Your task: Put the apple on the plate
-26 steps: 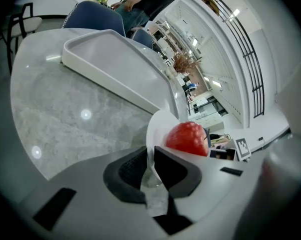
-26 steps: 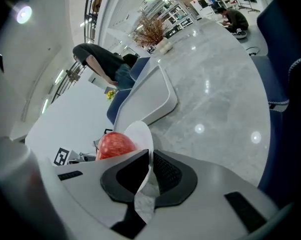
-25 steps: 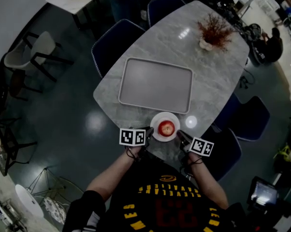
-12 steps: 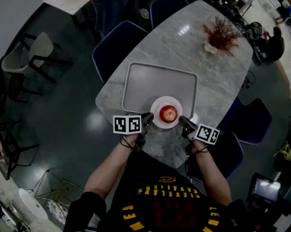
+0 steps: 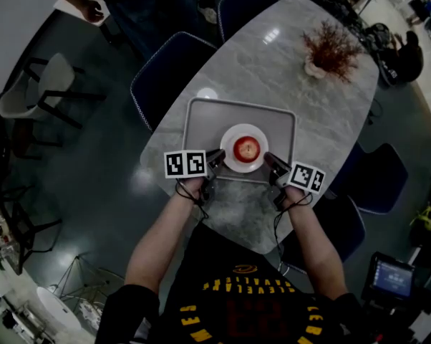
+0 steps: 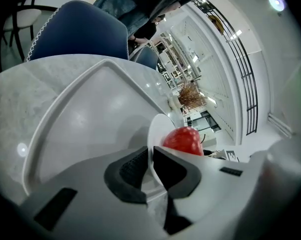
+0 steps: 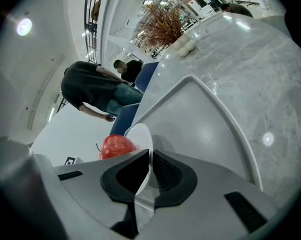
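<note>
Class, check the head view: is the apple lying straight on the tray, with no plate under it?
No: the apple rests in the middle of the white plate, which the left claw and right claw pinch by its rim over the tray.

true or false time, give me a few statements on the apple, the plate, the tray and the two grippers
1. The apple lies on the white plate. True.
2. Only the left gripper grips the plate. False: the right gripper is also shut on its rim.
3. The plate is over the grey tray. True.
4. The apple is green. False: it is red.
5. The dried plant stands in the tray. False: it stands on the table, beyond the tray.
</note>
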